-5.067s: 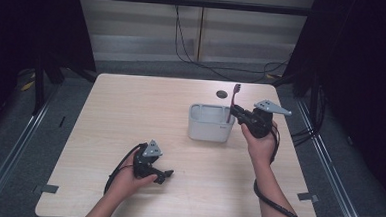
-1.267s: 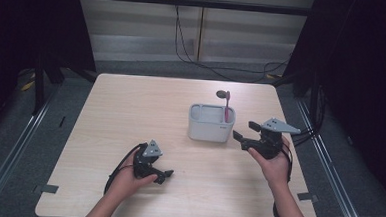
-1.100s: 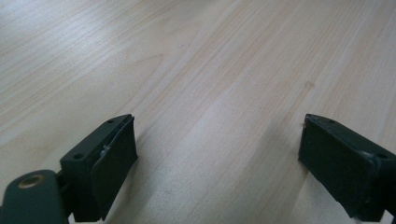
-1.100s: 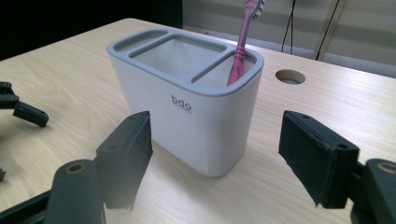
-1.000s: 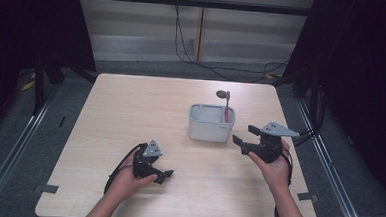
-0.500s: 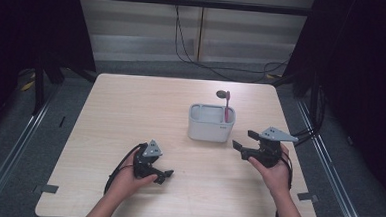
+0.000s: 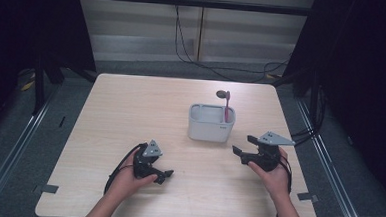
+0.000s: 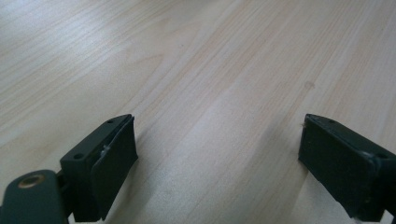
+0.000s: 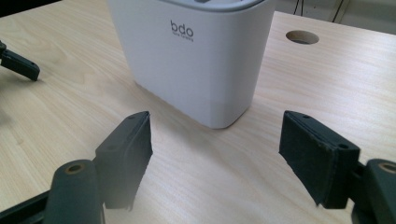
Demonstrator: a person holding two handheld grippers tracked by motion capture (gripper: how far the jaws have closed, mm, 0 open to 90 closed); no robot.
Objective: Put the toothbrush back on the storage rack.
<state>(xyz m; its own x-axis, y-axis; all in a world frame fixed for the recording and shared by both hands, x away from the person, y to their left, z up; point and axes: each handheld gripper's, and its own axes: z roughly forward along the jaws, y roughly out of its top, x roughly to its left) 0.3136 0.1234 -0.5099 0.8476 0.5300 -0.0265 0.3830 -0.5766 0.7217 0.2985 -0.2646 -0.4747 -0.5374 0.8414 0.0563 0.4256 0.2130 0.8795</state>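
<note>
R gripper has pulled back from the white holder toward lower right of frame; jaws wide apart, empty. Pink toothbrush now stands upright in holder's right compartment, centre of frame, where 5 s ago gripper was at the rim with it. Drop-off looks done. L gripper unmoved, lower left of centre on table, jaws apart, nothing held.

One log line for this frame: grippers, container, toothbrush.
left gripper: open, low over table | right gripper: open, empty, right of white plastic container | pink toothbrush: upright in container | wooden table
</note>
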